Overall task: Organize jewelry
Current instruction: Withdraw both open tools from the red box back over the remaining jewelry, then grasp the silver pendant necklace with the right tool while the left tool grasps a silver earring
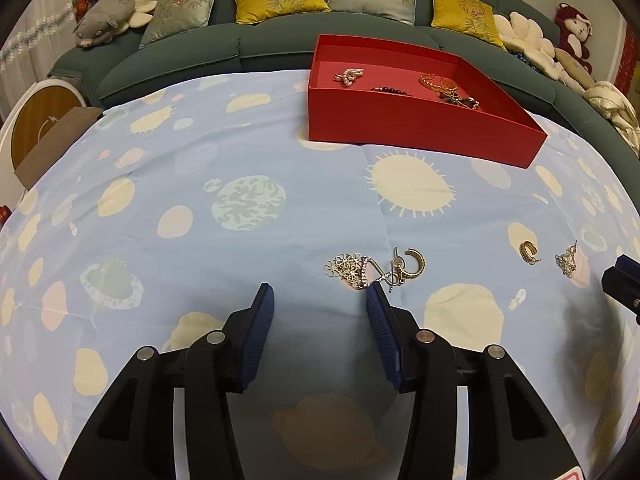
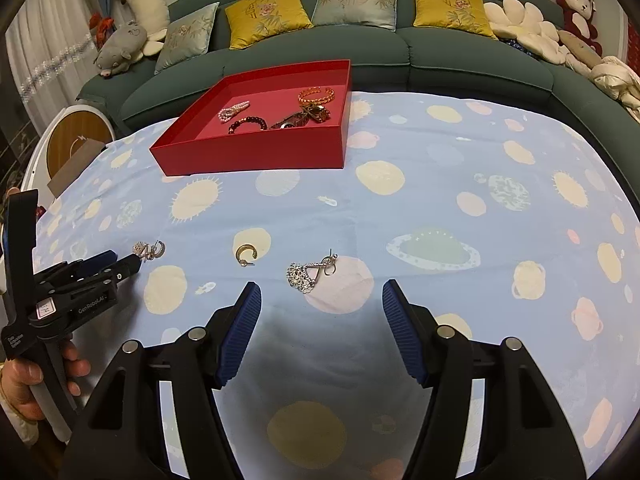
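Left wrist view: left claw (image 1: 320, 294) is gaping, empty, its right pad touching tangled floral and hoop earrings (image 1: 374, 267) on the worktop (image 1: 240, 152). They are risking lifting together, snagging, dropping before the red tray (image 1: 416, 132). Right claw (image 2: 322, 294) is gaping, empty, near another floral earring (image 2: 308, 274).

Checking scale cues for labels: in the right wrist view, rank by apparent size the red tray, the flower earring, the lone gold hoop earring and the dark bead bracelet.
1. red tray
2. flower earring
3. dark bead bracelet, though farther away, so unsure against the earring
4. gold hoop earring
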A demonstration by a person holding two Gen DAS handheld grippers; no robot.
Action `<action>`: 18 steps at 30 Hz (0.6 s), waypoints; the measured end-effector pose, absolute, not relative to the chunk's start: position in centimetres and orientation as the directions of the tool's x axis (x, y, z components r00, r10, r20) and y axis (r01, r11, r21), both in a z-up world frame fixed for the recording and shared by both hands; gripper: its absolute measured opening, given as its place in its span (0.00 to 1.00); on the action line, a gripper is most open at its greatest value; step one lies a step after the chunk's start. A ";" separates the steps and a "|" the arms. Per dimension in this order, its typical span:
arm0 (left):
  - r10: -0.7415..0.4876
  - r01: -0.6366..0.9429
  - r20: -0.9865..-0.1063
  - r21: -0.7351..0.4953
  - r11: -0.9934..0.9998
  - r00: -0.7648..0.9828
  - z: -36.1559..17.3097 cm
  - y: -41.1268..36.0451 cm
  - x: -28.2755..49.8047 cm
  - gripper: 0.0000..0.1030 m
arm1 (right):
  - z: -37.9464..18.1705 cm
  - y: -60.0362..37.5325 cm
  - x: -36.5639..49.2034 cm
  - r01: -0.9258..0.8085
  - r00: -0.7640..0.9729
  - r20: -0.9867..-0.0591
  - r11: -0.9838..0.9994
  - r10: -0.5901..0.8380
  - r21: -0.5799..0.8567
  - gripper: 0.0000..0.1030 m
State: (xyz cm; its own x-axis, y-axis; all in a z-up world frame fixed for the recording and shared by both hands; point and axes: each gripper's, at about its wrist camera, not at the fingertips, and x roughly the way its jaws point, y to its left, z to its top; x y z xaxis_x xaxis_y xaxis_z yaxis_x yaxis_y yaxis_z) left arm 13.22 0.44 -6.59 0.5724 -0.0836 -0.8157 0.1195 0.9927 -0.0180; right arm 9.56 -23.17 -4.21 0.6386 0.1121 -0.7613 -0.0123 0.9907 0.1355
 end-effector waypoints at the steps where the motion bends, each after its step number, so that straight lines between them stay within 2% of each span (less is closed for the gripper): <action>1: -0.088 0.120 -0.815 -0.023 0.992 0.572 -6.6 0.5 13.2 0.45 | -4.4 -23.0 9.7 -0.014 0.635 -0.764 0.991 0.113 0.135 0.59; 7: -0.160 0.145 -0.800 -0.093 0.985 0.578 -6.0 0.1 13.2 0.45 | -5.7 -22.4 11.2 -0.002 0.613 -0.782 0.990 0.111 0.139 0.59; 16: -0.153 0.217 -0.797 -0.029 0.976 0.585 -6.8 -2.1 13.6 0.47 | -6.9 -21.8 12.7 0.005 0.609 -0.788 0.993 0.094 0.122 0.56; 18: -0.149 0.219 -0.794 -0.020 0.976 0.589 -6.8 -2.2 13.6 0.43 | -7.3 -21.8 12.9 0.007 0.602 -0.793 0.992 0.095 0.124 0.53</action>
State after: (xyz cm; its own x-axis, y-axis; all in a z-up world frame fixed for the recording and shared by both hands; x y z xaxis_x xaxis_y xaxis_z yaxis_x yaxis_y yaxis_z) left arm 13.63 -2.19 -6.81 0.5893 -0.1489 -0.7941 0.2190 0.9755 -0.0204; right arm 12.93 -21.79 -7.30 0.6023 0.0948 -0.7926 0.0072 0.9922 0.1242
